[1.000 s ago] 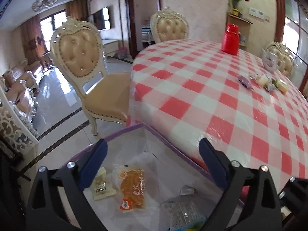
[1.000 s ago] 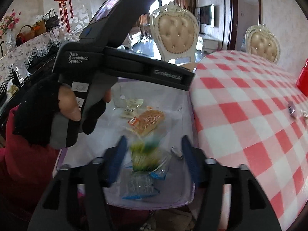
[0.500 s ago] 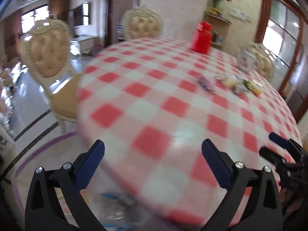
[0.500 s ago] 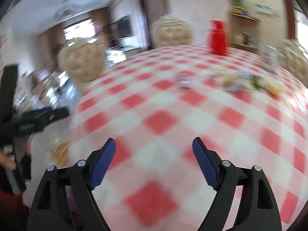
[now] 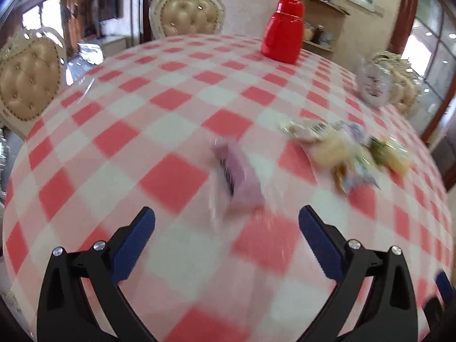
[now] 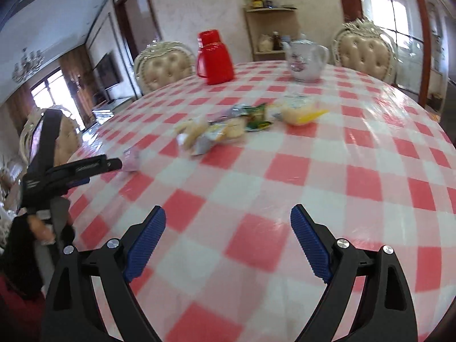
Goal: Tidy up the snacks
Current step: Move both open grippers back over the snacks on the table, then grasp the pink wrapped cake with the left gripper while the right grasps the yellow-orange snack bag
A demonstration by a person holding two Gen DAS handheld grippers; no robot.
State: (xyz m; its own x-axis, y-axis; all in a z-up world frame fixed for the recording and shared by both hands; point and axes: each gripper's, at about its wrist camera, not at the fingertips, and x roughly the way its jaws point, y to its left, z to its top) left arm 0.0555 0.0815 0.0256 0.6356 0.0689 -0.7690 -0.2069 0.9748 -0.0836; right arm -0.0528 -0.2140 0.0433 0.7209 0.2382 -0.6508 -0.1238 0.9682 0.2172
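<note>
1. Both grippers hang released and empty over the counter (image 6: pixel 313 171): left gripper (image 5: pixel 226 222), and right gripper (image 6: pixel 228 222), whose jaws have just been opening.
2. One purple snack packet (image 5: pixel 239 176) lies just ahead of the left gripper, probably the next pick.
3. Roughly five snacks (image 6: pixel 228 128) cluster mid-counter, blurred.
4. One red flask (image 6: pixel 215 57), one teapot (image 6: pixel 306 59).

Left tongs (image 5: pixel 226 219) gape empty; right tongs (image 6: pixel 228 218) just opened, empty.

bare tablecloth (image 6: pixel 256 188) ahead, snack pile (image 6: pixel 228 131) beyond
</note>
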